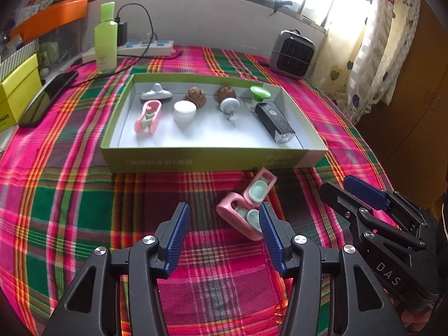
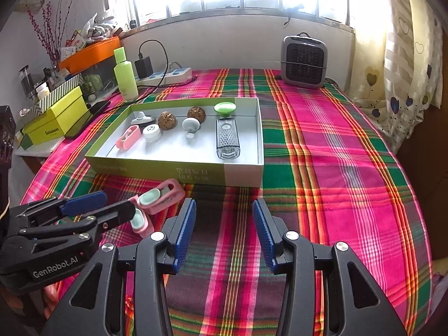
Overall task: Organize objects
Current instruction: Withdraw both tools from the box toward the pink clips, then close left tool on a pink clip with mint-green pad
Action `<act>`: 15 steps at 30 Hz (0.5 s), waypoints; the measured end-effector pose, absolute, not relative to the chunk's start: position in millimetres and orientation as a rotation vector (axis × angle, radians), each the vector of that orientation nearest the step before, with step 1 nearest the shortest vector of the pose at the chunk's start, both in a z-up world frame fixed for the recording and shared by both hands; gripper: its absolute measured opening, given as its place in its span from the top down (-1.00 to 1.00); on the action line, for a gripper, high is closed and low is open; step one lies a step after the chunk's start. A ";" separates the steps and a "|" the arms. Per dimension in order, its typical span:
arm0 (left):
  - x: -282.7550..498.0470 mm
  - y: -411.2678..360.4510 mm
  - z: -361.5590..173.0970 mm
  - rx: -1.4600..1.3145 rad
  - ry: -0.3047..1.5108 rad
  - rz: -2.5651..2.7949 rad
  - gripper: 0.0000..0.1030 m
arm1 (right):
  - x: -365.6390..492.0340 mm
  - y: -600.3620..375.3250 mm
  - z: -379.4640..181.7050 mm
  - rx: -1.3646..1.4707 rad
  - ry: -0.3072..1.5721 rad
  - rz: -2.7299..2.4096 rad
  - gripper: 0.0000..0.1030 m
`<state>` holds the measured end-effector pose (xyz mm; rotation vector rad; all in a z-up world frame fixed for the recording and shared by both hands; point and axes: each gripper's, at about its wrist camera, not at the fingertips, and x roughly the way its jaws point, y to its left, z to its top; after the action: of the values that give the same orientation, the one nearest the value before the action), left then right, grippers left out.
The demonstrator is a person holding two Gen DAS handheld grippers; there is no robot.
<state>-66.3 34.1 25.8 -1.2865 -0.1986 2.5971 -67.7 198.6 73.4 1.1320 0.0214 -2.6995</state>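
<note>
Left wrist view: the left claw (image 1: pixel 222 218) points down at a counter covered with a pink, green and orange plaid cloth (image 1: pixel 84 210). Its blue ribbed fingers stand partly apart with nothing gripped. A pink hinged case (image 1: pixel 246 204) with mint-green insets lies open on the cloth just ahead, its near end touching or just beside the inner face of the right-hand finger; most of it sits ahead of the tips. Beyond the case is a shallow green box (image 1: pixel 196 159) with a white floor. It holds a second pink case (image 1: pixel 148 116), a grey dome piece (image 1: pixel 156 93), a white cup (image 1: pixel 184 111), two brown balls (image 1: pixel 196 96), a white knob (image 1: pixel 229 105), a green knob (image 1: pixel 259 92) and a black flashlight (image 1: pixel 274 121). The right claw (image 1: pixel 347 187) enters from the right, level with the case.

Right wrist view: the right claw (image 2: pixel 224 212) hangs over bare plaid cloth (image 2: pixel 322 168), fingers apart and empty. To its left the left claw (image 2: pixel 112 201) reaches in, with the open pink case (image 2: pixel 159 198) at its tips. The green box (image 2: pixel 179 172) sits ahead and left, with its contents in rows. Further back stand a green bottle (image 2: pixel 124 72), a power strip (image 2: pixel 168 75) and a small grey heater (image 2: pixel 303 61).
</note>
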 end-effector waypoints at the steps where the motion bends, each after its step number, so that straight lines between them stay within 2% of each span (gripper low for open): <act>1: -65.9 35.5 24.9 -1.286 -0.197 2.589 0.02 | -67.0 199.1 72.8 1.133 0.018 -2.702 0.15; 15: -65.5 41.7 21.6 -1.284 -0.207 2.593 0.01 | -64.4 201.1 64.4 1.157 0.003 -2.689 0.15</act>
<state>-65.5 41.7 21.6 -1.2838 -0.2069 2.5929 -64.4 201.1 64.4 1.1569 0.0031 -2.6885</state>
